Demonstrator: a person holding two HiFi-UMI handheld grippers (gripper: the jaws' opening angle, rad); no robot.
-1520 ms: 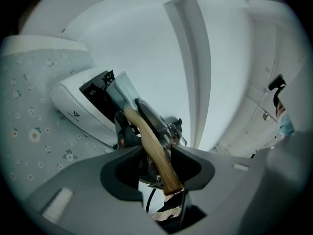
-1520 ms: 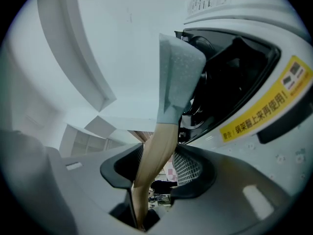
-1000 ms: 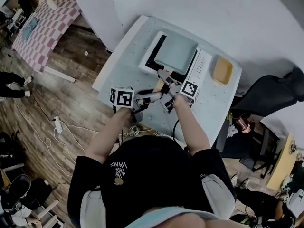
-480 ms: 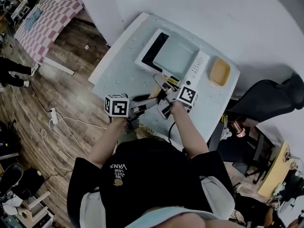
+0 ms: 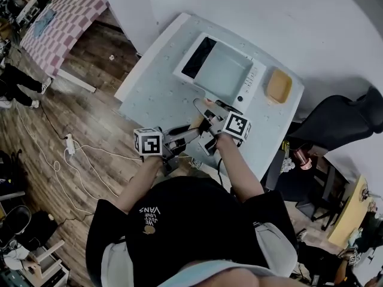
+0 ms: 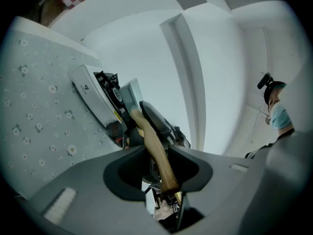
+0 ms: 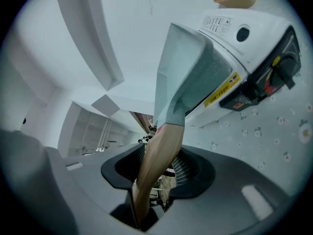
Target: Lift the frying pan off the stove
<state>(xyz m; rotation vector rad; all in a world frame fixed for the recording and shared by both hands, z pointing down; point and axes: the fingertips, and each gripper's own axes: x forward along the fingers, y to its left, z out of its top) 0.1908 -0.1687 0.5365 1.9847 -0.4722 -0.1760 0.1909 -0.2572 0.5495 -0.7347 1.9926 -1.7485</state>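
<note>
**A:** Which way does the frying pan (image 5: 224, 70) lie from us?

**B:** Dead ahead over the stove (image 5: 251, 85), with the wooden handle (image 7: 161, 151) running back toward us. Our right gripper (image 7: 159, 163) clamps it nearer the pan, and our left gripper (image 6: 159, 153) is closing its jaws on the tail end.

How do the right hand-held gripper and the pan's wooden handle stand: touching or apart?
Touching. The right gripper view shows the wooden handle between the jaws of the right hand-held gripper, which press it on both sides.
</note>
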